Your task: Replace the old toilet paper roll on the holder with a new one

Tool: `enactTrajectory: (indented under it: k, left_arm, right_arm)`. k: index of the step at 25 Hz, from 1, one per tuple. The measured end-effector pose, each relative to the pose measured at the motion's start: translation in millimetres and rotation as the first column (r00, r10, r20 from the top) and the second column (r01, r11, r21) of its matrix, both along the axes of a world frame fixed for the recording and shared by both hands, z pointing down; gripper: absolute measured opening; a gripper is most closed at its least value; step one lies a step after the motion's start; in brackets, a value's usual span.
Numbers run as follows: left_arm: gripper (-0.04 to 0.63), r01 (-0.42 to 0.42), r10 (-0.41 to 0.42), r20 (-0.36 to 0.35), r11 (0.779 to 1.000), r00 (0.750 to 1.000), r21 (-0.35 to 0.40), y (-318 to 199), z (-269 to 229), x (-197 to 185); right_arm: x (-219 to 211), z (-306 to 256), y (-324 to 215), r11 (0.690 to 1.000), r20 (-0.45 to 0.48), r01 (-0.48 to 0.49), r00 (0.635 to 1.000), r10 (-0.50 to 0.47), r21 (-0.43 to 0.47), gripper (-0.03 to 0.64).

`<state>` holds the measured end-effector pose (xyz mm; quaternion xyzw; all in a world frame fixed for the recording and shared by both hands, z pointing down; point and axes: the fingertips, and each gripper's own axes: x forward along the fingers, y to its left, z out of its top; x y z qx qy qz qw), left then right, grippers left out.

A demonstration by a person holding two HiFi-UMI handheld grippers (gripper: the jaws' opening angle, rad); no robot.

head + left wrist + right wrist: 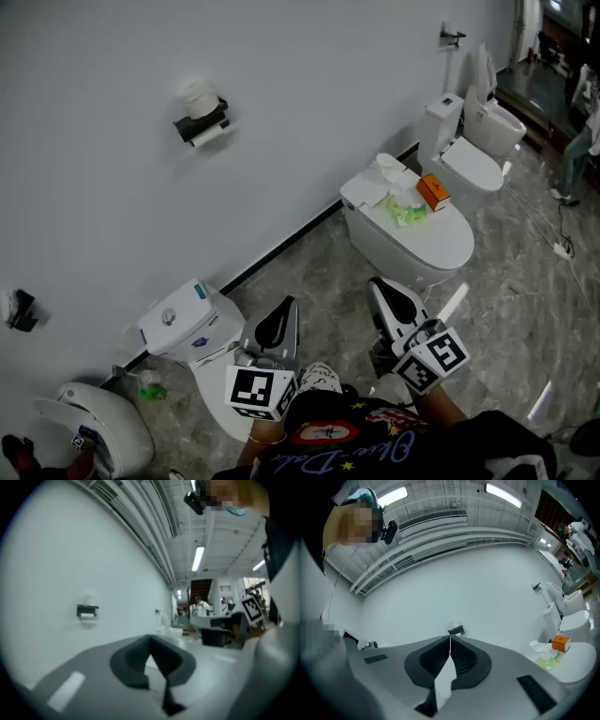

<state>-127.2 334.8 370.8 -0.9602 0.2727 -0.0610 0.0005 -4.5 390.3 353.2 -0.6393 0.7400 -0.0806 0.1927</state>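
Holding the left tongs low in front of the body, pressed together with nothing pinched, tips aimed about level at the white wall. Keeping the right tongs near them, also pressed together and pinching nothing, tilted slightly upward. Facing a black holder fixed on that wall, well apart from both tongs, up and to the left of them in the head view. Noting a paper roll hung in the holder and a second roll resting on top of it, neither touched by either tongs. Finding the same holder small and distant in the left gripper view, off to the left of the closed left tongs. Finding it again in the right gripper view, the holder just above the meeting line of the right tongs, so nearly straight ahead of them. Passing over a toilet tank just left of the left tongs in the head view. Passing over a closed toilet beyond the right tongs, with an orange box and a green packet on its back part. Standing on a grey marble floor.
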Motion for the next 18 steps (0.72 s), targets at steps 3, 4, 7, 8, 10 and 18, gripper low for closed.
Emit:
enactTrajectory:
  k: [3,4,7,8,10,18]
  left_arm:
    - [-0.012,0.012,-0.012,-0.009,1.0,1.0,0.025,-24.0,-9.6,10.8]
    - [-0.012,0.016,-0.016,-0.01,0.999,1.0,0.034,-34.1,-11.2,15.0]
    - [-0.012,0.024,-0.024,-0.001,0.998,1.0,0.054,-77.0,-8.6,31.5]
    - [-0.012,0.026,-0.026,-0.005,0.998,1.0,0.054,-94.1,-6.8,36.8]
    - [-0.012,0.032,-0.031,-0.036,0.999,0.999,0.042,-129.3,-3.9,46.4]
    - [-0.012,0.115,-0.107,-0.133,0.992,0.985,0.047,-304.7,-20.1,81.5]
  right_arm:
    - [23.2,3.3,-17.3,1.0,0.011,-0.015,1.0,0.015,-0.002,0.014]
    - [29.6,3.6,-23.9,1.0,0.01,-0.019,1.0,0.019,-0.001,0.014]
    - [46.5,8.7,-53.5,1.0,-0.002,-0.024,1.0,0.024,-0.009,0.014]
    - [52.0,11.9,-67.4,1.0,-0.007,-0.024,1.0,0.023,-0.015,0.014]
    - [64.8,16.4,-98.6,0.999,-0.024,-0.024,0.999,0.023,-0.024,0.014]
    - [109.2,-23.1,-277.1,0.998,-0.129,0.038,0.991,-0.032,0.051,0.014]
